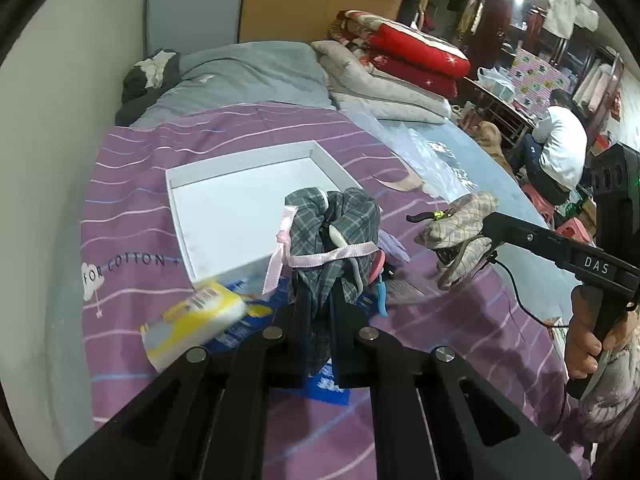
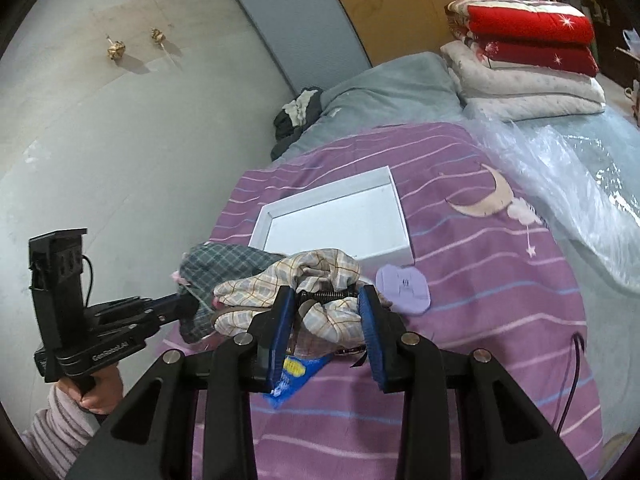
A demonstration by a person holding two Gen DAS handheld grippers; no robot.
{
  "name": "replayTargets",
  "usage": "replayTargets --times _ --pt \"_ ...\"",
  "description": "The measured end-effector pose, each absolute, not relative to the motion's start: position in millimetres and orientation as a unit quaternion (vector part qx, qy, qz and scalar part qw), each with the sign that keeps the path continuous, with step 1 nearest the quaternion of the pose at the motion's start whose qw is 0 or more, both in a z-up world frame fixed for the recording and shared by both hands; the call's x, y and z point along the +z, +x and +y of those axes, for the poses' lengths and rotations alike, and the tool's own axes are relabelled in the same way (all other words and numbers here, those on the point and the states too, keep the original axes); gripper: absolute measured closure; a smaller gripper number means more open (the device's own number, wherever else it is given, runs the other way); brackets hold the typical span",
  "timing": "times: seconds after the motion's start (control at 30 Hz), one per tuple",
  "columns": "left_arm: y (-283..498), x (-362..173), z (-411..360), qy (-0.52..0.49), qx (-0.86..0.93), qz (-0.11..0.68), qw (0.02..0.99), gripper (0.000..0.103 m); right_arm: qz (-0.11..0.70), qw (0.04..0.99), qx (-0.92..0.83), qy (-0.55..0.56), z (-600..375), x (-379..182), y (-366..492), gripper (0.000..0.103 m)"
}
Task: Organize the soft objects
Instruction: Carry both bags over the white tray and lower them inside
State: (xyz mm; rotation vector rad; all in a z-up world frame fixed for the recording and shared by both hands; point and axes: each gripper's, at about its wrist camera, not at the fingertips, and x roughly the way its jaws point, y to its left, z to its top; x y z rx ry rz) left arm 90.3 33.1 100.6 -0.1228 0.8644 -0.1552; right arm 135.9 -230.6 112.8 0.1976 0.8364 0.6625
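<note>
My left gripper (image 1: 325, 300) is shut on a grey plaid cloth with a pink ribbon (image 1: 332, 236), held above the purple bedspread just in front of the white box (image 1: 240, 168). It also shows in the right wrist view (image 2: 224, 264). My right gripper (image 2: 326, 308) is closed around a beige plaid cloth (image 2: 288, 276) that is wrapped over a spring hand tool; the same cloth shows in the left wrist view (image 1: 460, 224). The white box (image 2: 332, 196) is empty and lies just beyond both cloths.
A yellow tissue pack (image 1: 196, 320) and a blue packet (image 2: 292, 376) lie on the bedspread near me. A lilac pad (image 2: 404, 284) lies right of the box. Folded quilts (image 2: 520, 60) and clear plastic (image 2: 560, 168) lie at the far right; the wall (image 2: 120, 140) is left.
</note>
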Motion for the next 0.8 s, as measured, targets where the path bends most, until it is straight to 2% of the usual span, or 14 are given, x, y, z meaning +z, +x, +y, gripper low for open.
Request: replayTargets --times 0.33,0.8 --pt "132.2 91.3 65.2 -0.067 -0.04 0.42 0.904 0.094 0.401 0.864 0.292 0.083 -202.9 108.0 181.7 0.07" --pt "220.0 62.5 104.9 -0.152 0.047 0.44 0.884 0.094 0.413 0.87 0.253 0.095 -155.8 89.7 267.4 0.07"
